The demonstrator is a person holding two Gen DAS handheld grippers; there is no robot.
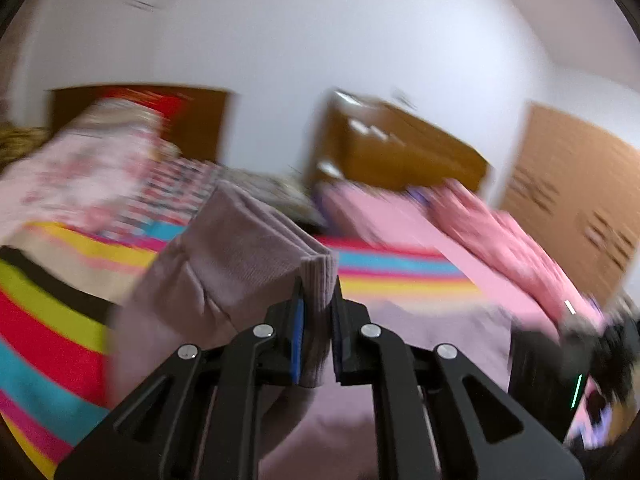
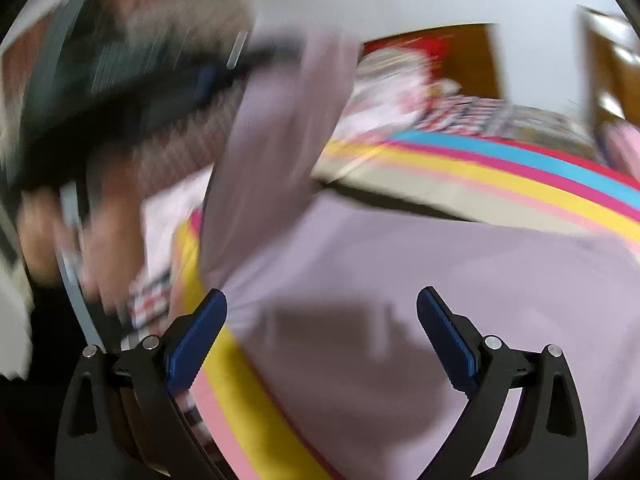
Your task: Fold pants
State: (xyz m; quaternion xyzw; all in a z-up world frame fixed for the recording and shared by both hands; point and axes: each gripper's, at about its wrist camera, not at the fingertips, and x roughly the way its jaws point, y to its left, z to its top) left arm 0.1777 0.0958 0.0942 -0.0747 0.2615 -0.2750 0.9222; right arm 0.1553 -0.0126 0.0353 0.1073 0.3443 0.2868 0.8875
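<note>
Over striped bed (image 1: 60, 320): L gripper (image 1: 318, 304) clamped on pants (image 1: 248, 248) cuff, lifted; R gripper (image 2: 322, 328) spread wide, empty.

My left tool (image 1: 318, 300), matte black linkage arms, silver round screws, blue ribbed pads, my right tool (image 2: 322, 304) the same black with blue pads (image 2: 196, 340)

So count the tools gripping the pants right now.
1. The left tool is shut on a folded edge of the pants. The right tool hangs open above the pants, gripping nothing.
</note>
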